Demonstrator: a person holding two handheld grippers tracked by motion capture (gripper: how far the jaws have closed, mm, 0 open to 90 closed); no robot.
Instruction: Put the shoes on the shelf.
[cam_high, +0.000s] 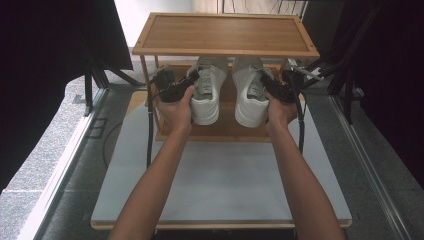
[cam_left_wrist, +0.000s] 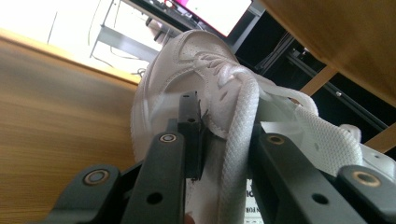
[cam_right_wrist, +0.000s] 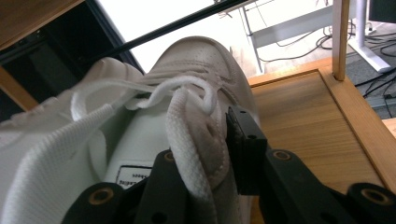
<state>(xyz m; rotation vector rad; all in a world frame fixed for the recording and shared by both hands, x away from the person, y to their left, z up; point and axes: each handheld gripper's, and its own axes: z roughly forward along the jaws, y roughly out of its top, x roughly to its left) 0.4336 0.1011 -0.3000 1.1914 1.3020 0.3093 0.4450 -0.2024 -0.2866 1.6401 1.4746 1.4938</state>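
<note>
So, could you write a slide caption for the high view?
Two hand-held grippers, left and right, each hold a white sneaker on the wooden rack's lower shelf.

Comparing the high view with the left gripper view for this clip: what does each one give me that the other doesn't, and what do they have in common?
High view alone: both forearms reaching in, the right gripper on the right shoe, the grey mat under the rack, and the rack's top shelf seen from above.

Left gripper view alone: the left gripper with its jaws closed on the shoe's side wall beside a thick white lace, and a lit screen behind.

Shared: the left shoe and the wooden lower shelf.
</note>
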